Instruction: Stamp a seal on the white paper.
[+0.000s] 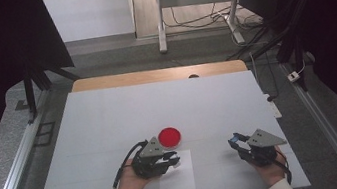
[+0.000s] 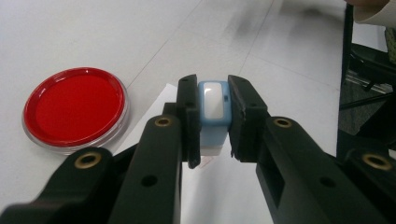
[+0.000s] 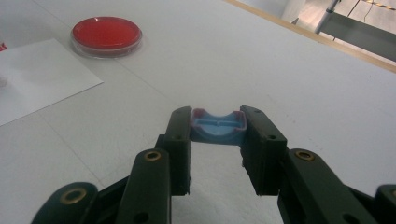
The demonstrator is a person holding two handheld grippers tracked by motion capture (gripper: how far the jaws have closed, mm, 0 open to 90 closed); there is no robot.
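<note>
Left gripper view: left hand-held gripper [image 2: 212, 116] clamps blue stamp [image 2: 214, 105] beside red ink pad [image 2: 74, 106].

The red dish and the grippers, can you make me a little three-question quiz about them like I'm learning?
1. True or false: the left gripper is shut on a blue stamp.
2. Which thing lies just under the stamp? A) a white paper sheet B) the red ink pad C) bare table
3. Fill in: the right gripper holds a small blue ____.

Key
1. True: the jaws press on both sides of the stamp.
2. A: in the left gripper view the stamp stands over the paper, with the ink pad off to the side.
3. Cap: an open, hollow blue piece with reddish edges, most likely the stamp's cover.
</note>
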